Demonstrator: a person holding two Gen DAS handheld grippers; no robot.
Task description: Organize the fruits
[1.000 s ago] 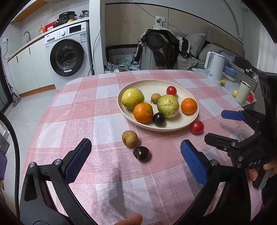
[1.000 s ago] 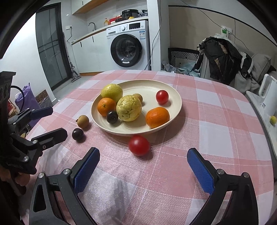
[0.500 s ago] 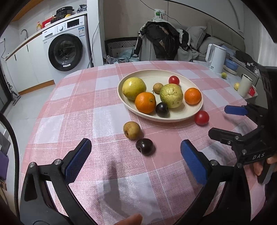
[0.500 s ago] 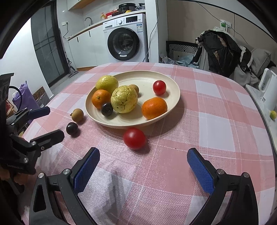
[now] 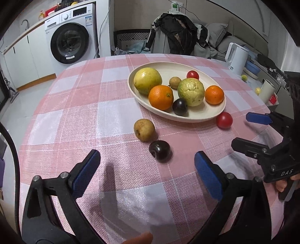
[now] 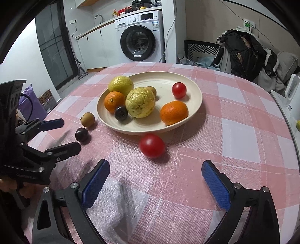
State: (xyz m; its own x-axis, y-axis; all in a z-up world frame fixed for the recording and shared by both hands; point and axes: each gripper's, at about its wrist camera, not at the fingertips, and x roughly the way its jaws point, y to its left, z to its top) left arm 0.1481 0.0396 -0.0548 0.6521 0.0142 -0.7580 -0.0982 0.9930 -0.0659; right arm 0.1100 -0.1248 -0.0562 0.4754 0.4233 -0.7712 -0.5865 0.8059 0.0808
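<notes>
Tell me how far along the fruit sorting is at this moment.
Mostly done: seven fruits already lie in the plate. Nothing is in hand; the left gripper and right gripper are both open and empty. Three pieces remain on the tablecloth: the dark plum, the brown fruit beside it, and the red tomato just outside the plate's rim.

place: home kitchen-living area | cues: washing machine, sink tap, sofa, checked tablecloth
</notes>
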